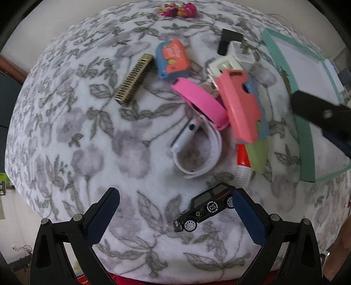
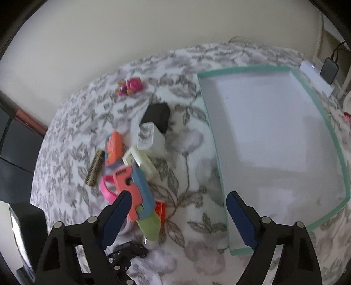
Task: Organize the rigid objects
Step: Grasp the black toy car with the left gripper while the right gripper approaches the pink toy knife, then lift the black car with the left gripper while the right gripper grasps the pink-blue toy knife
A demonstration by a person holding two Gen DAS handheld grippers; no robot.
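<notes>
- Left tool [image 1: 176, 216] released, jaws wide, black toy car [image 1: 205, 207] at lower centre between them on the floral blanket [image 1: 65, 131].
- Right tool [image 2: 178, 219] released beside the empty teal-rimmed tray [image 2: 324, 122], right of frame.
- Pink toy knife [image 2: 136, 193] among clutter, centre left.

White blanket [image 1: 72, 136] printed all over with grey flowers and grey-green leaves. Centre frame: hot-pink band [image 1: 198, 99], white watch strap [image 1: 210, 144], salmon-pink toy cutter [image 1: 241, 105] with blue side and pale green tip. Upper centre: orange-and-blue case [image 1: 173, 59]; left of it a gold-and-black ribbed bar [image 1: 134, 80]. Lower centre: black toy car [image 1: 208, 207] with white "CS" roundel and silver wheels. Top edge: magenta and orange toy [image 1: 179, 9]. Right side: white tray [image 1: 307, 140] edged in mint green. Black charger [image 2: 156, 117] above a white one [image 2: 151, 137]. Black grippers, dark blue pads [image 1: 103, 217]
</notes>
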